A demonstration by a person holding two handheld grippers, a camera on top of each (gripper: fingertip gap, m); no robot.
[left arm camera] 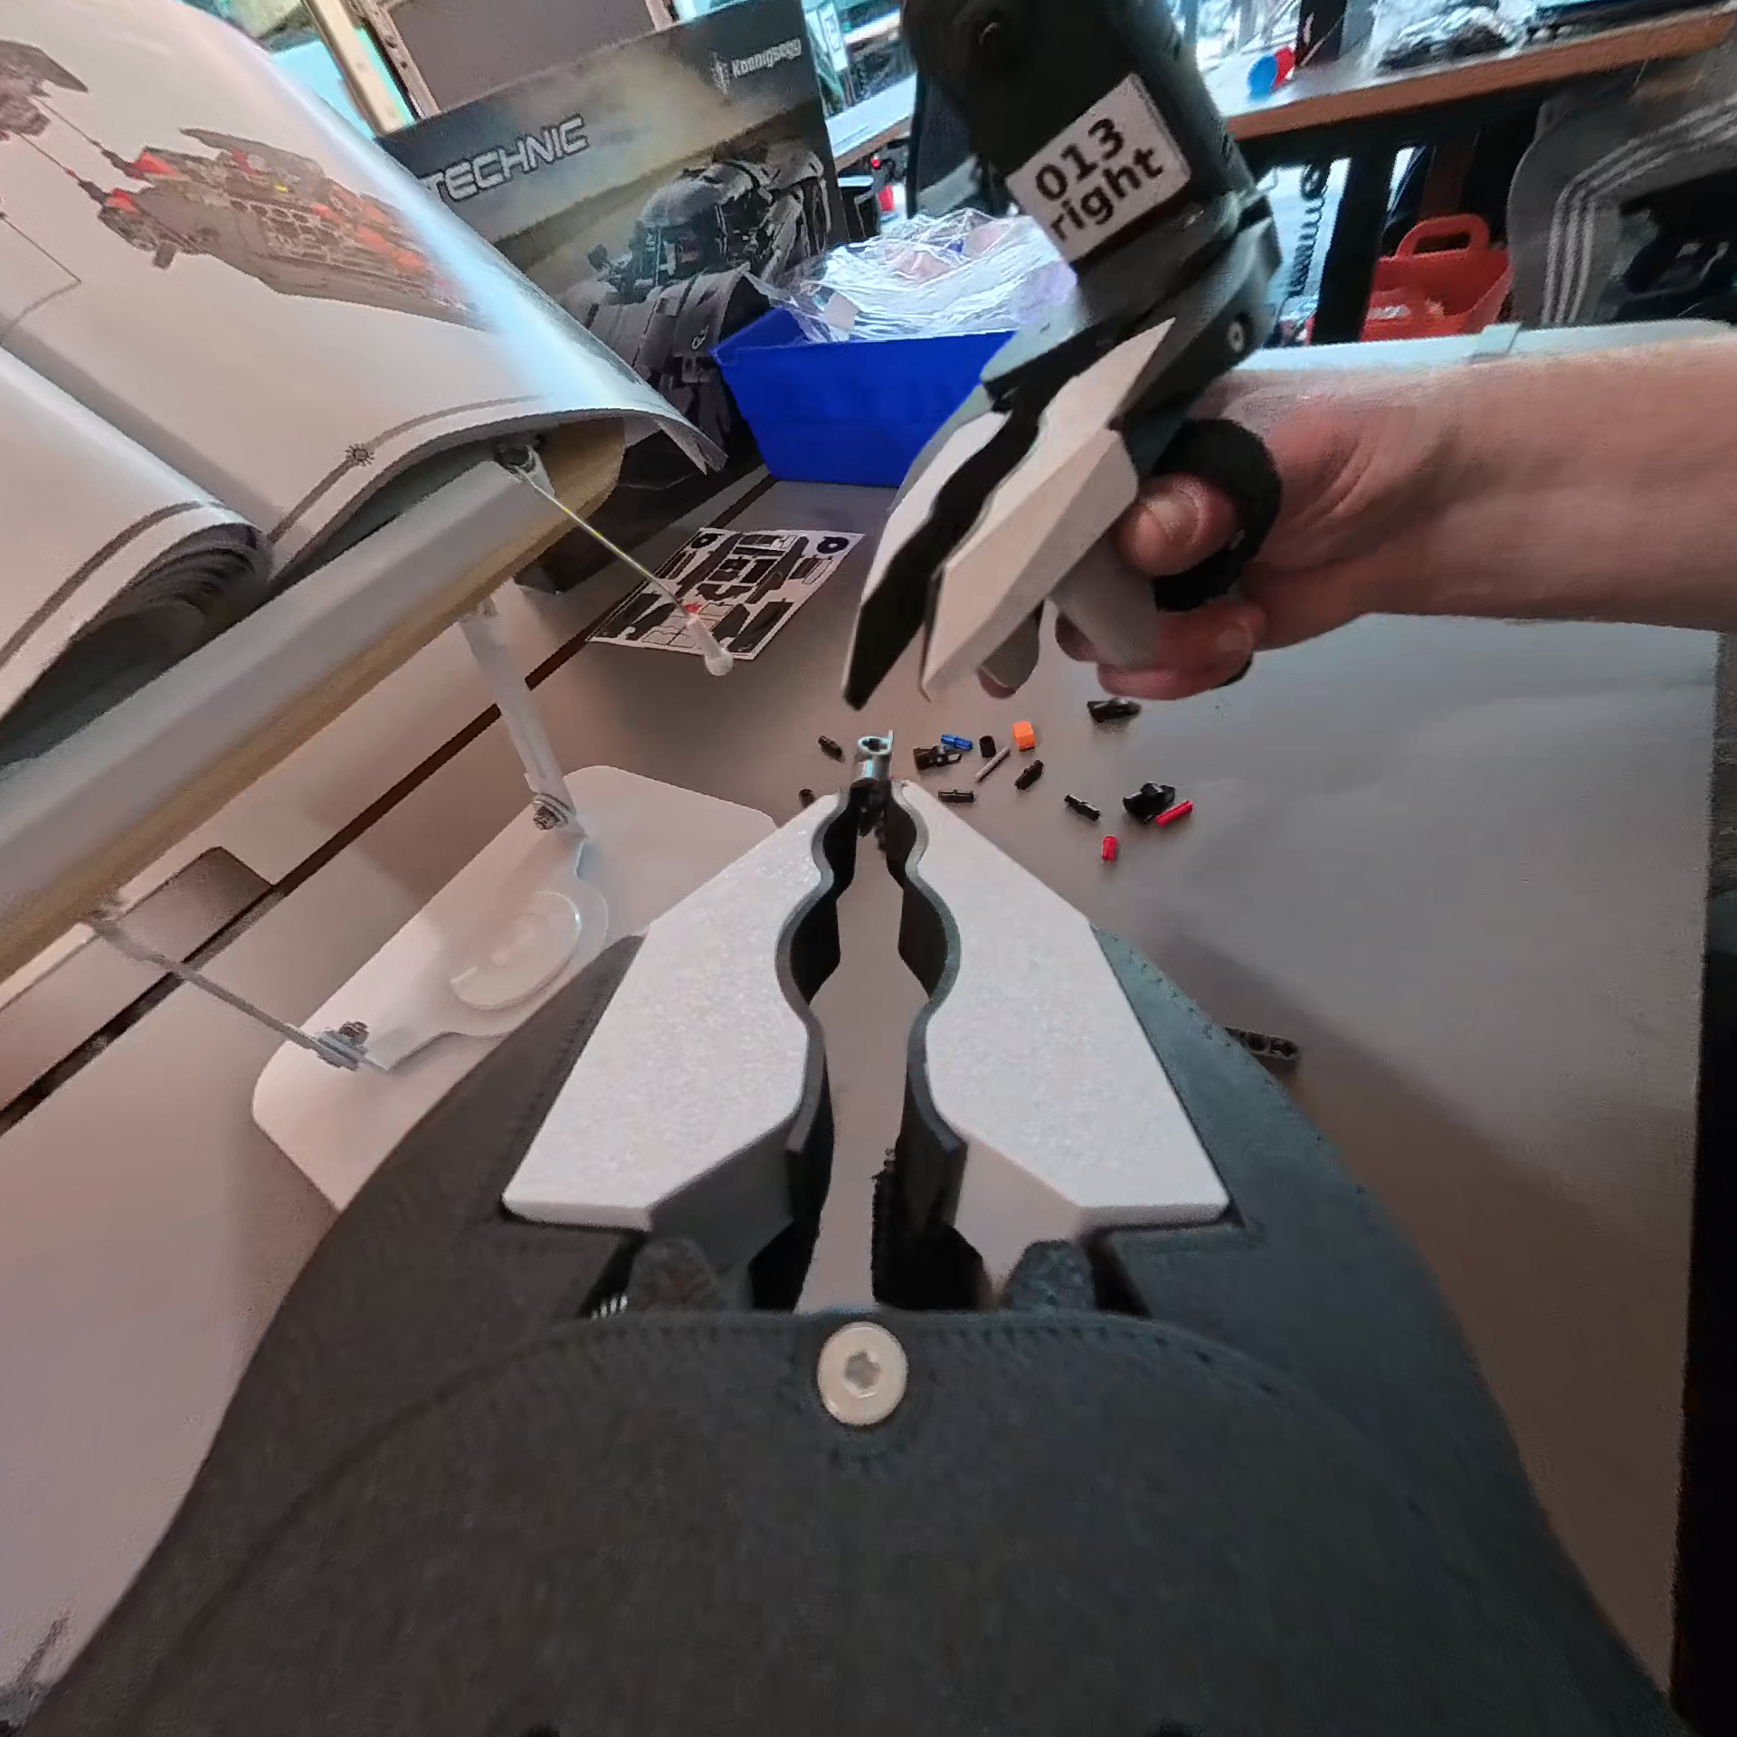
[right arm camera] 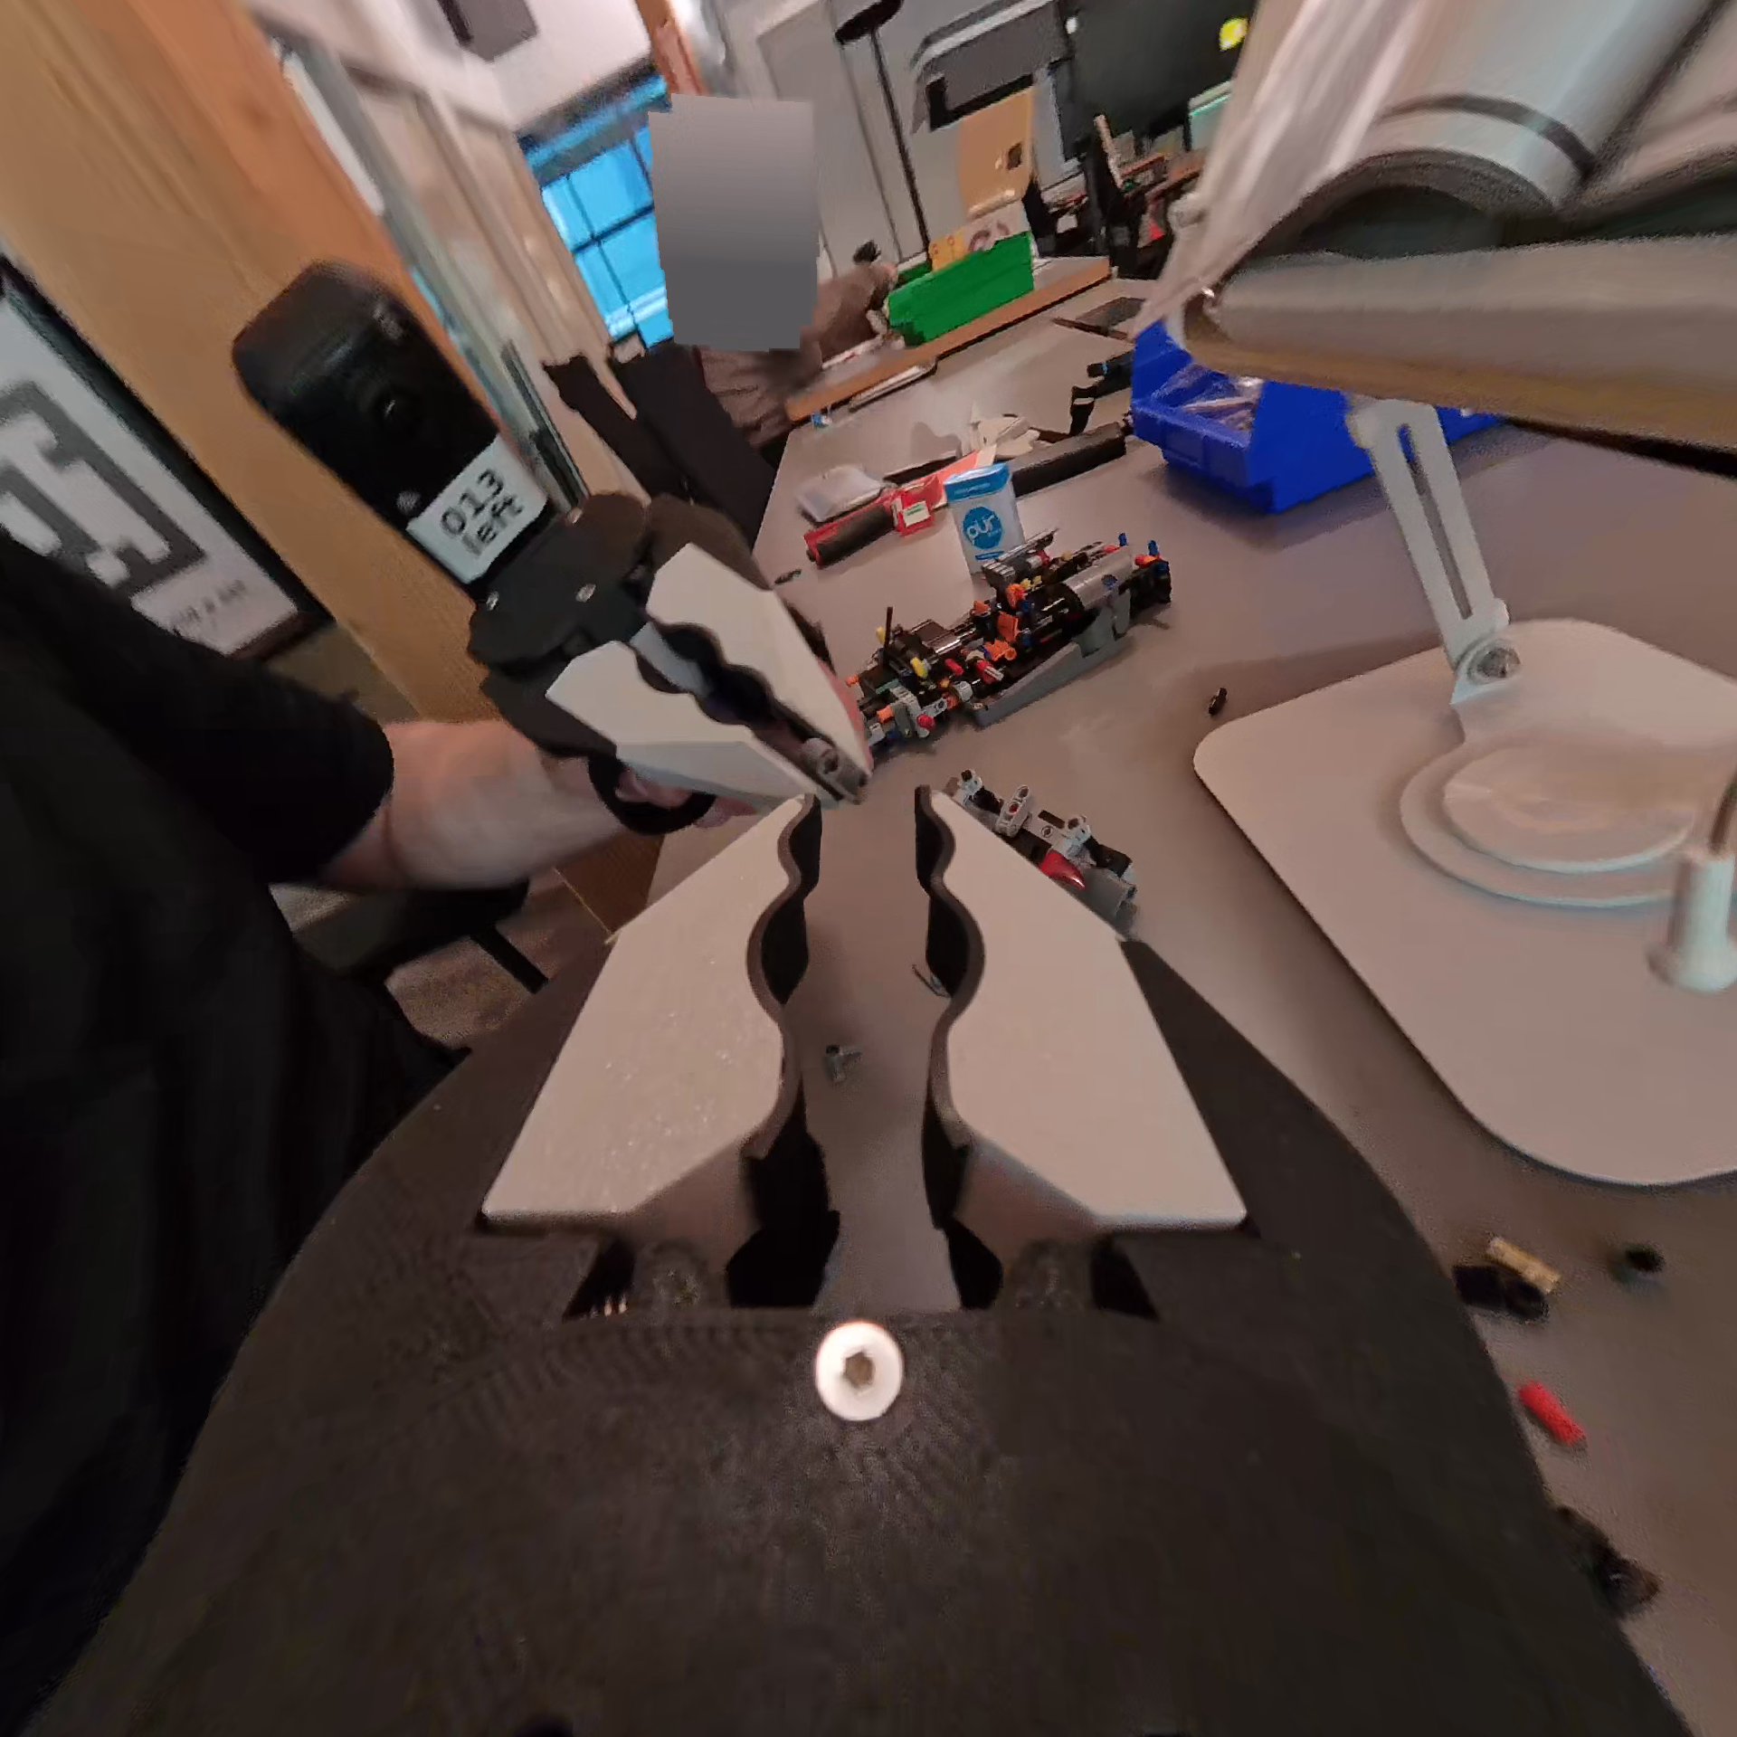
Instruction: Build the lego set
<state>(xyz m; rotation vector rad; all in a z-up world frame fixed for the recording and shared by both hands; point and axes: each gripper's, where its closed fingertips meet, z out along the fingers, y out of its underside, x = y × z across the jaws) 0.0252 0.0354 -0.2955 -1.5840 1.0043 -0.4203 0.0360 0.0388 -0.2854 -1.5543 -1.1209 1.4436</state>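
Sub-assembly step: left claw (left arm camera: 874, 799) clenched on a small grey-and-black lego connector piece (left arm camera: 872, 757) above the grey table (left arm camera: 1410, 940), right claw (right arm camera: 865, 799) released, poised, seemingly, to mate or regrasp it.

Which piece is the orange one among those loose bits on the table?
Find the blue bin behind the grey table. Nearer than it lies a scatter of small parts. The orange piece sits at its far edge, the only orange one among black and red bits.

Blue bin (left arm camera: 851, 395) of clear plastic bags — white canister (right arm camera: 983, 518) further off
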